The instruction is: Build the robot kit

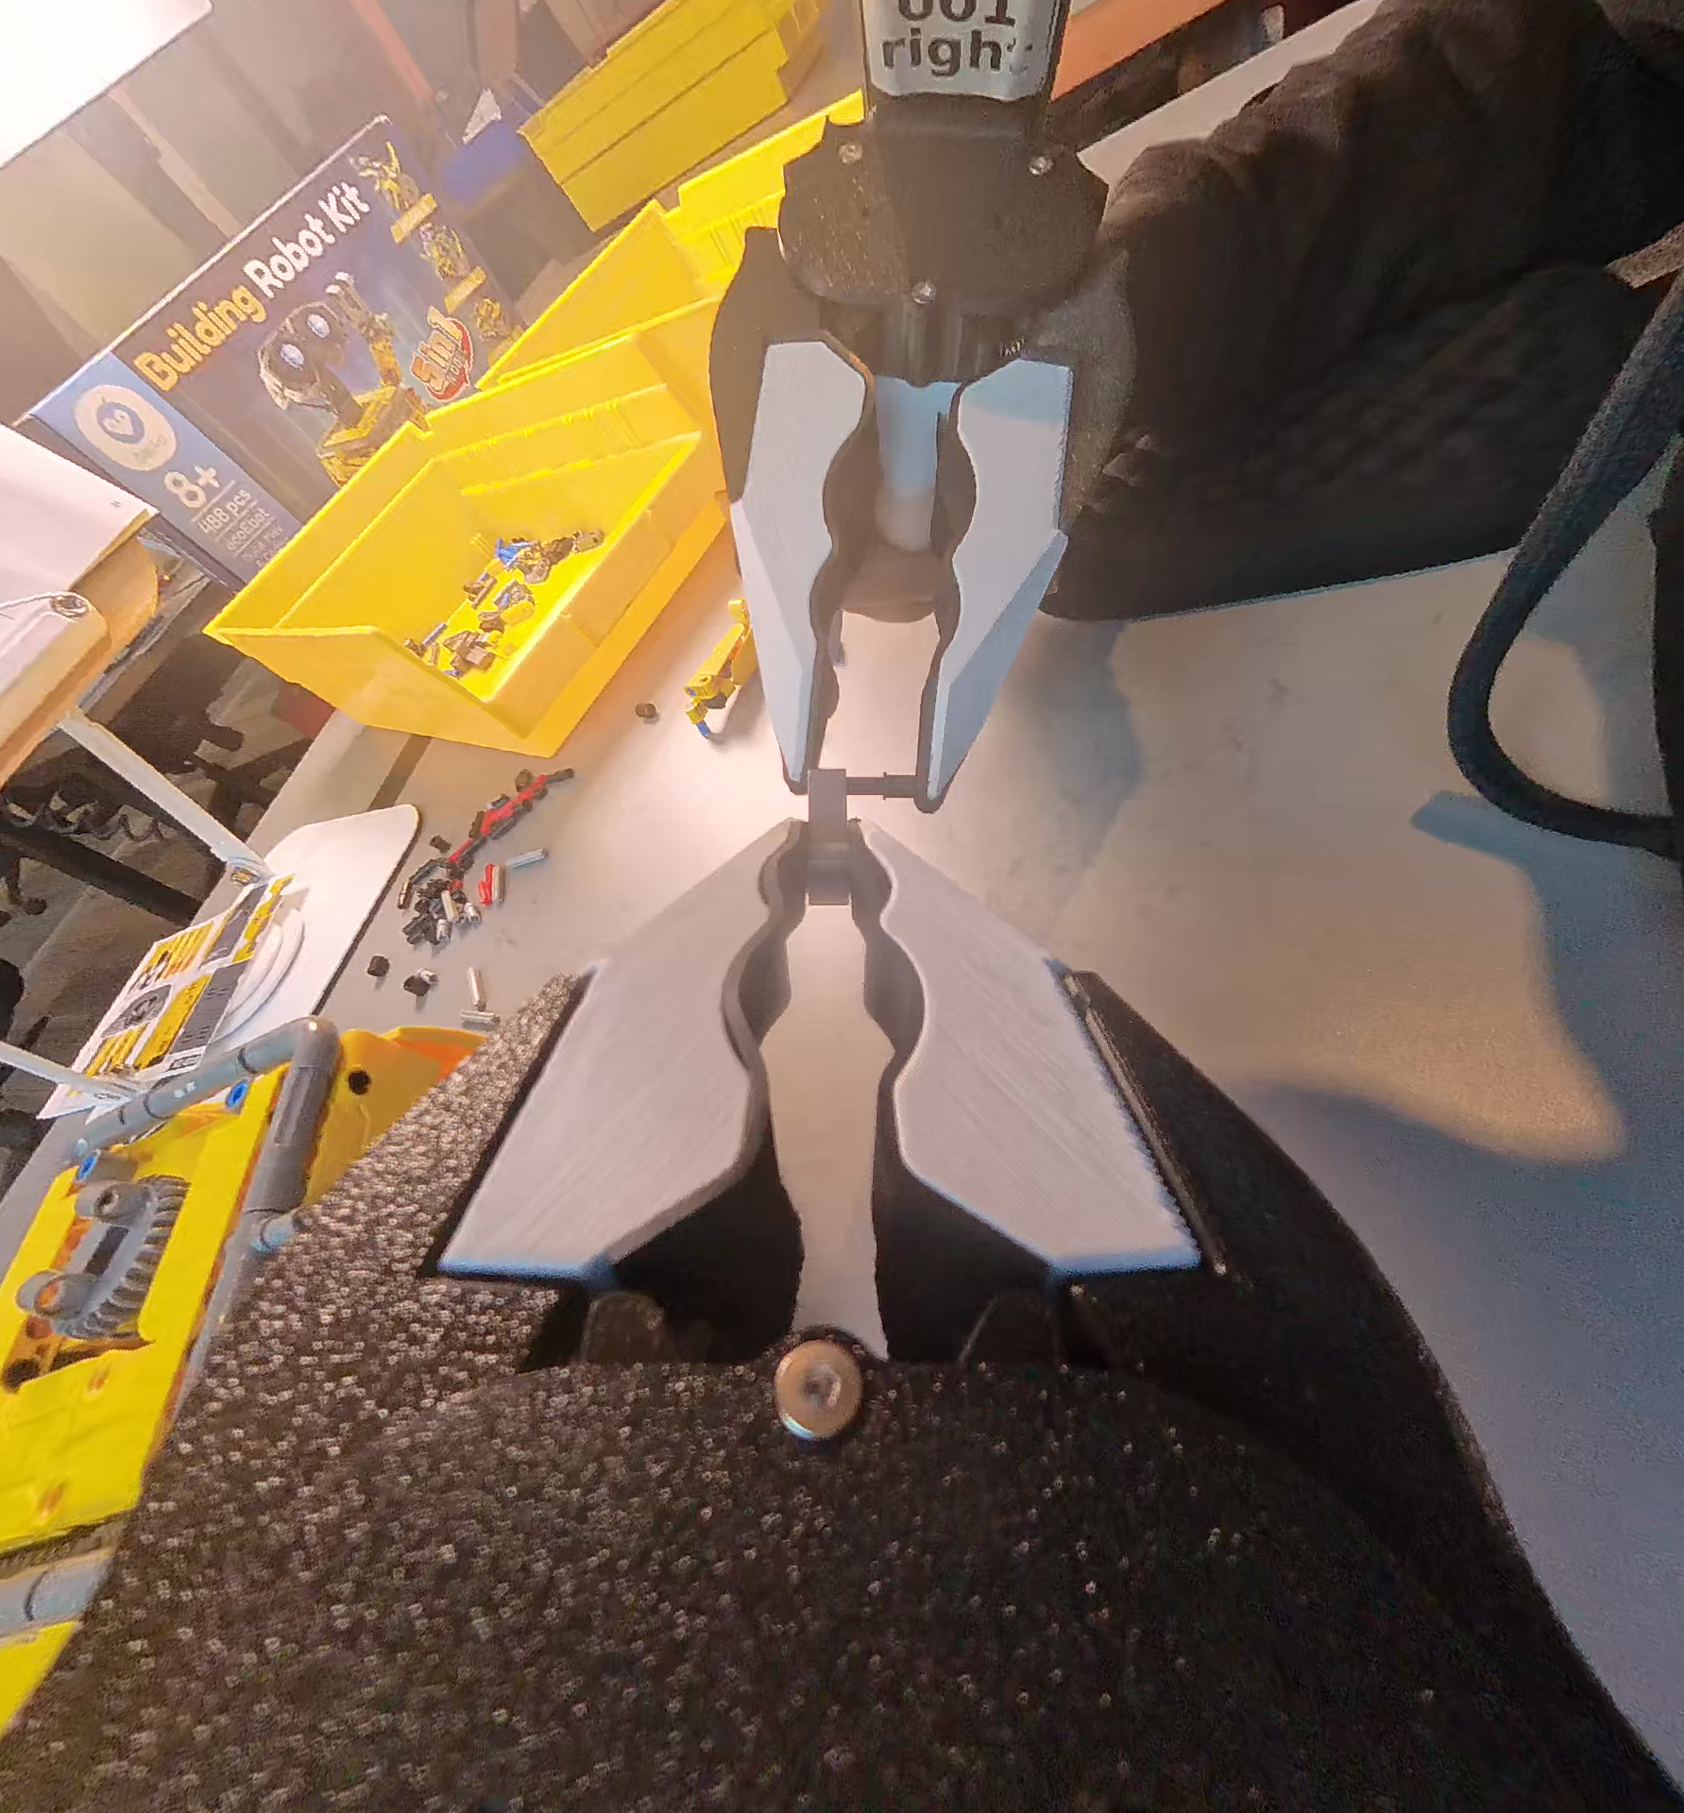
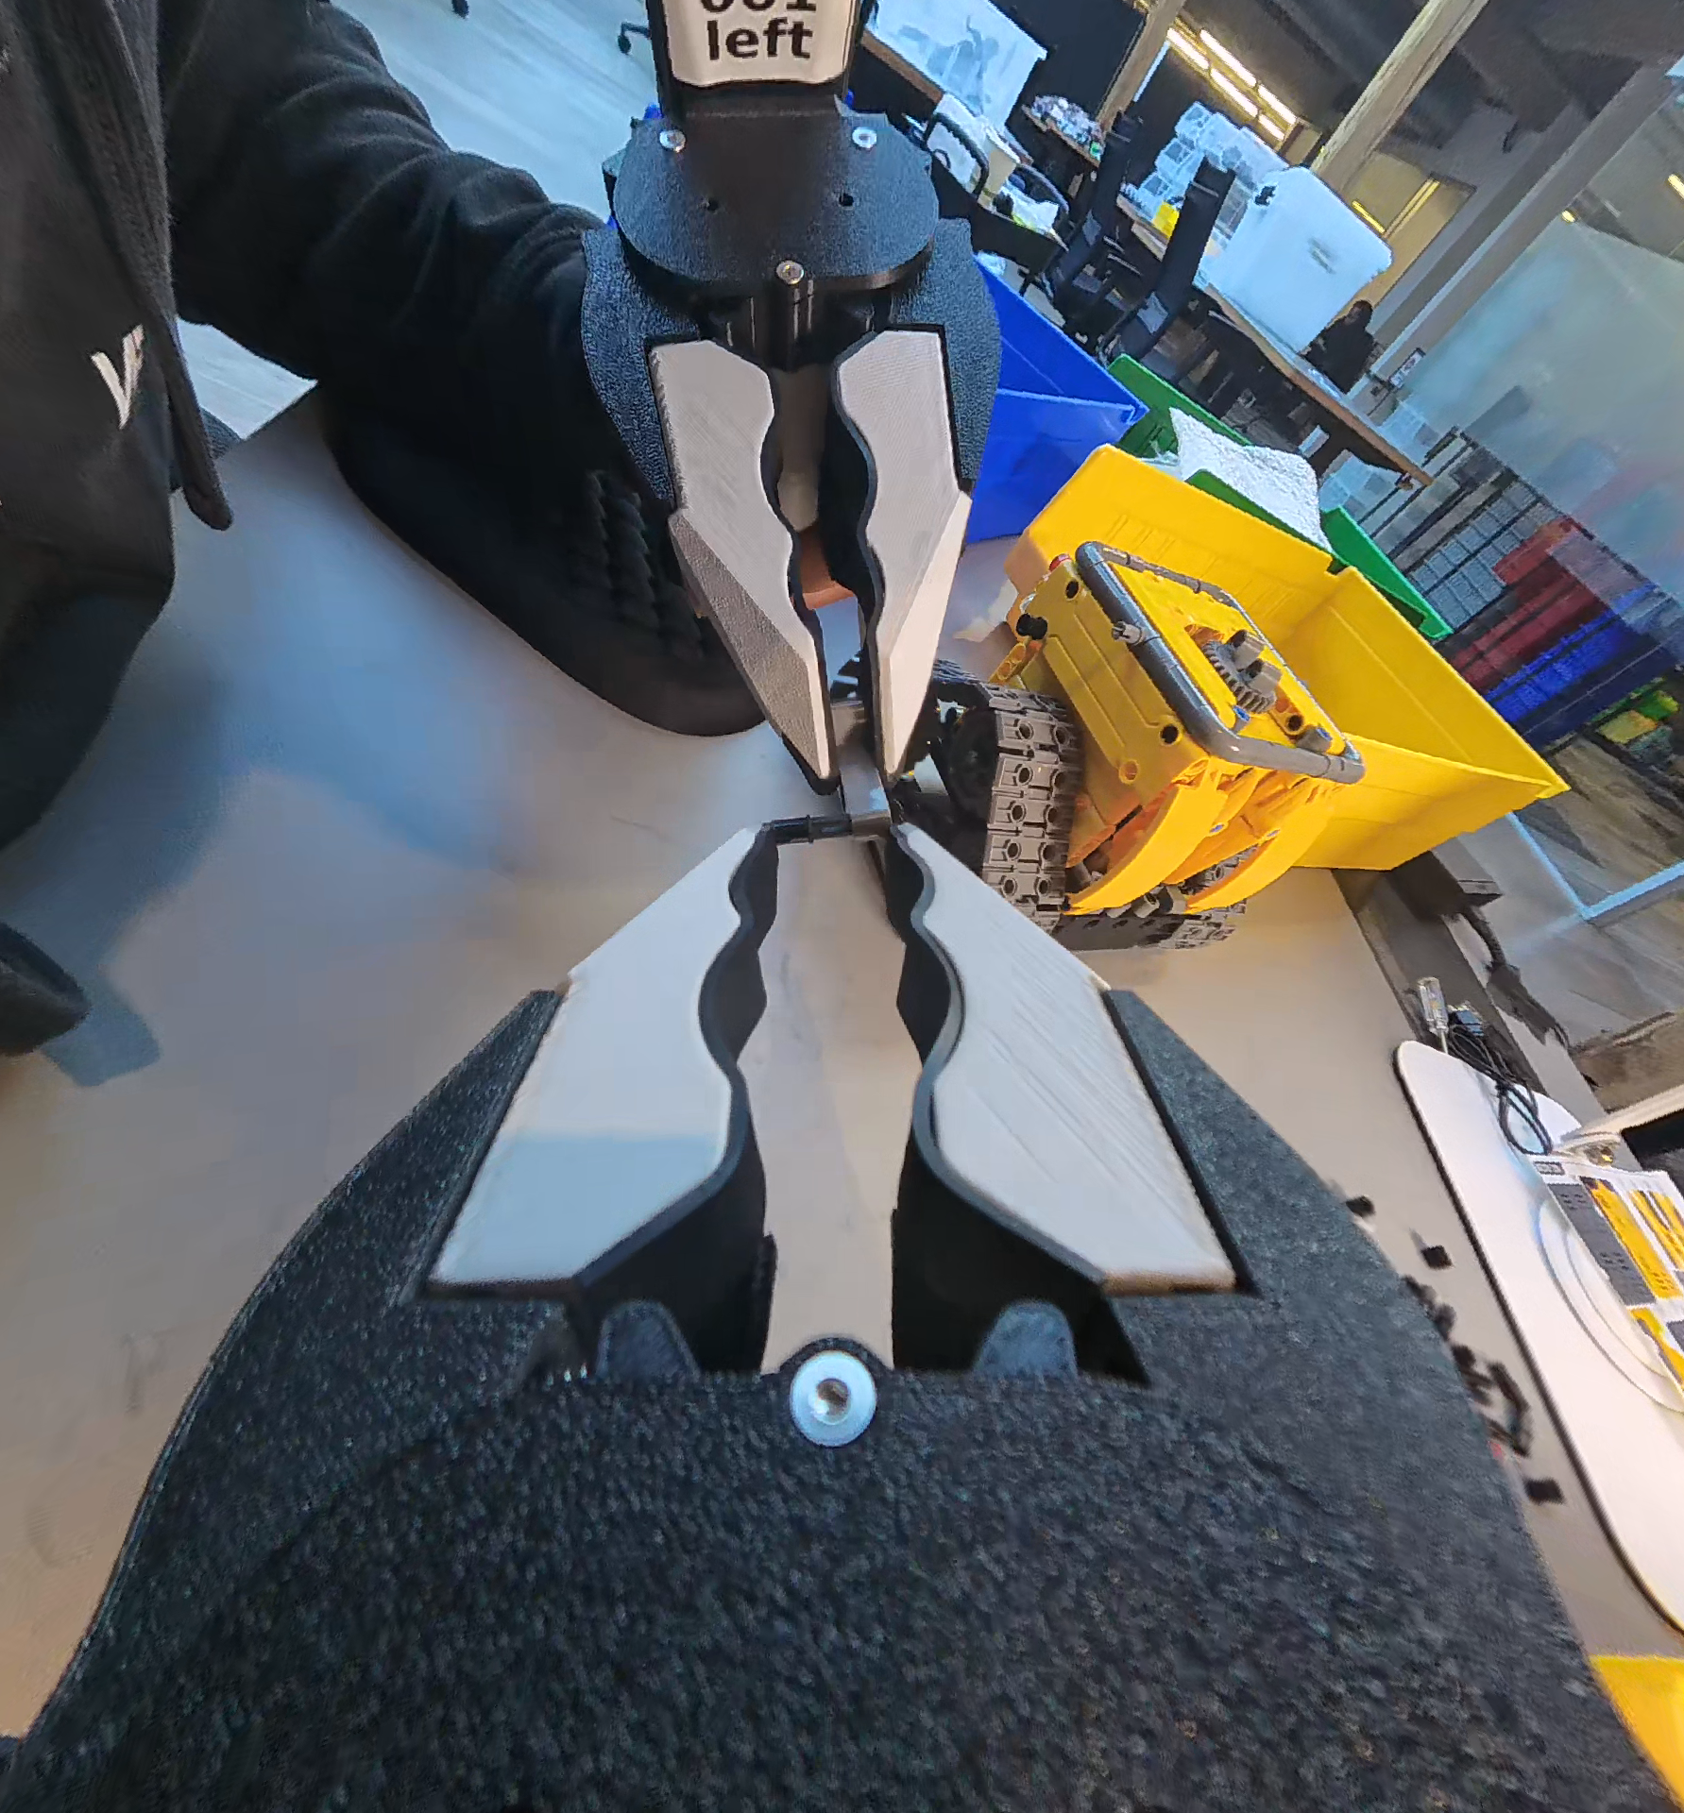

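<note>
On the pale grey worktop (image 2: 347,746) sit a yellow plastic parts bin (image 1: 396,598) and a yellow tracked brick-built vehicle (image 2: 1152,726). The left claw (image 1: 826,873) pinches a small grey connector block (image 1: 828,795); the right claw (image 2: 823,832) grips narrowly the thin black pin (image 2: 803,827) entering that block.

Warm yellow-orange light from upper left in the left wrist view, glaring on the table (image 1: 916,804) and casting soft dark shadows at right. Cooler, bluish daylight in the right wrist view, with bright ceiling strips (image 2: 1230,74) far back and a hazy background. Strong fisheye bending at all edges; nearest corners slightly blurred.
</note>
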Motion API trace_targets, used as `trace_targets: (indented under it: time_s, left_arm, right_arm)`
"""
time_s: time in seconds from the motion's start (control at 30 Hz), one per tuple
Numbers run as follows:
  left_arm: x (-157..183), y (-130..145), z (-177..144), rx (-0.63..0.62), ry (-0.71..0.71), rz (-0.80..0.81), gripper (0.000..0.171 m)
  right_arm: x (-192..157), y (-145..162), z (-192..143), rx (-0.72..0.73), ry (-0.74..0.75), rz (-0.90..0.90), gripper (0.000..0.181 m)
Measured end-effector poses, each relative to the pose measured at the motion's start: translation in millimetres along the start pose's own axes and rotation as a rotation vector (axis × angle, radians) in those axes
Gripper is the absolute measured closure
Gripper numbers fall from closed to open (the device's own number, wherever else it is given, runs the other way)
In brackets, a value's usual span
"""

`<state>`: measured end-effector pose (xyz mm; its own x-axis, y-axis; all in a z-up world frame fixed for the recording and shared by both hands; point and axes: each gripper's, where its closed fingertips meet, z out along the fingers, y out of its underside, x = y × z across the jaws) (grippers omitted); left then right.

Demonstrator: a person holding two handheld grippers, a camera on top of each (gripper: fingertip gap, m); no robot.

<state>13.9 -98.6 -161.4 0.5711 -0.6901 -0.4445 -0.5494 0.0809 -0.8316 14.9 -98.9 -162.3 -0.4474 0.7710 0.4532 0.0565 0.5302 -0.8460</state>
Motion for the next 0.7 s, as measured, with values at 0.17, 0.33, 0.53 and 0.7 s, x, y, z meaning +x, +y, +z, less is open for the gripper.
trace_targets:
  time_s: [0.17,0.33,0.53,0.7]
  left_arm:
    - [2.0,1.3,0.3,-0.007,0.022,-0.02,0.165]
    - [3.5,0.8,-0.5,0.002,0.043,-0.048,0.165]
    - [5.6,0.4,-0.8,0.01,0.066,-0.07,0.165]
    - [4.9,-0.1,-0.6,0.013,0.066,-0.086,0.165]
  right_arm:
    - [-2.2,1.8,0.4,-0.004,-0.024,0.034,0.16]
    - [-3.4,0.6,0.3,0.003,-0.041,0.072,0.161]
    - [-5.0,0.1,-0.2,0.015,-0.07,0.129,0.162]
    - [-3.5,-0.5,-0.9,0.029,-0.076,0.169,0.163]
